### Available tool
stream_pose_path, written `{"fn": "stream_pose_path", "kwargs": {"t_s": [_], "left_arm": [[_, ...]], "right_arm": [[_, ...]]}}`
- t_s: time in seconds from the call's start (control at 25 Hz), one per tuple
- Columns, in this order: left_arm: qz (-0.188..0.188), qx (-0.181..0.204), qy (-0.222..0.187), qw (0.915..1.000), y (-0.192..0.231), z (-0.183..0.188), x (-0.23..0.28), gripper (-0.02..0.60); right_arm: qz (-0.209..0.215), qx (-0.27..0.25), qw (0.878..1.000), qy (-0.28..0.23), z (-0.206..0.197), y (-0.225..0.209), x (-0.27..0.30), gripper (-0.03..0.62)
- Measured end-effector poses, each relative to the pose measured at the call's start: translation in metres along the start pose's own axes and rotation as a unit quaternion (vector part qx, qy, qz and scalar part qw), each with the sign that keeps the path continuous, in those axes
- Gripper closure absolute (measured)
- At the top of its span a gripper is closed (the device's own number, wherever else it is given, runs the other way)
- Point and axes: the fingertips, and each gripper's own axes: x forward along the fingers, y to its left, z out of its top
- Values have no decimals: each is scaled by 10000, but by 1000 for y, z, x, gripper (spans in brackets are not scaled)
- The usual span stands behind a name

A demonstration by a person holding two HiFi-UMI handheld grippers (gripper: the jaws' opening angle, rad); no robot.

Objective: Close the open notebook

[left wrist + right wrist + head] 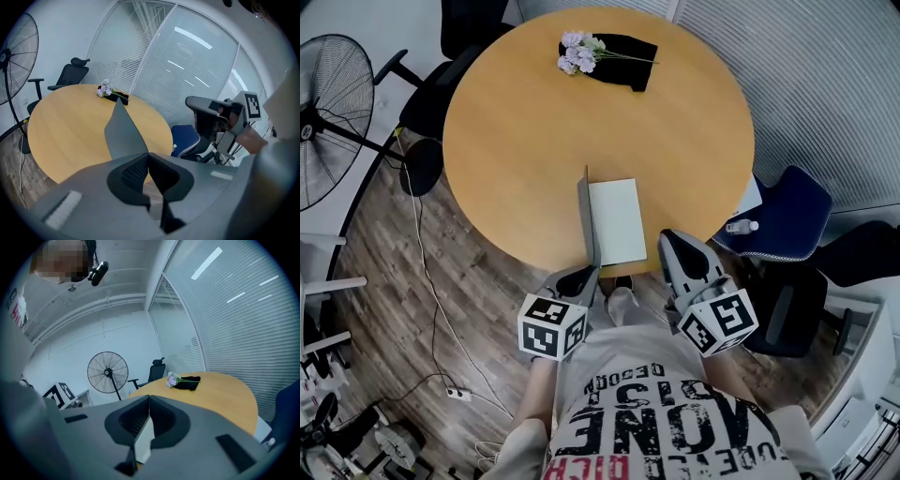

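Note:
The notebook lies near the front edge of the round wooden table (516,141). Its white page (617,222) lies flat, and its grey cover (589,225) stands almost upright along the left side. My left gripper (591,272) is shut on the cover's near edge. In the left gripper view the cover (123,131) rises straight out of the closed jaws (148,154). My right gripper (667,236) hovers at the table edge just right of the notebook. Its jaws (149,398) are shut with nothing clamped, and a sliver of white page (143,441) shows behind them.
Purple flowers (578,53) lie on a black cloth (623,47) at the table's far side. A blue chair (787,220) with a small bottle (742,226) stands to the right. A black office chair (431,94) and a standing fan (328,112) are on the left.

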Motion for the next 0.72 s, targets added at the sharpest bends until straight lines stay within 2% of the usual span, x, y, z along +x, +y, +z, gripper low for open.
{"fn": "stream_pose_path", "kwargs": {"t_s": [0.72], "left_arm": [[-142, 48, 218, 9997, -24, 2, 38, 563]], "right_arm": [[91, 43, 9999, 32, 2, -27, -1, 582]]}}
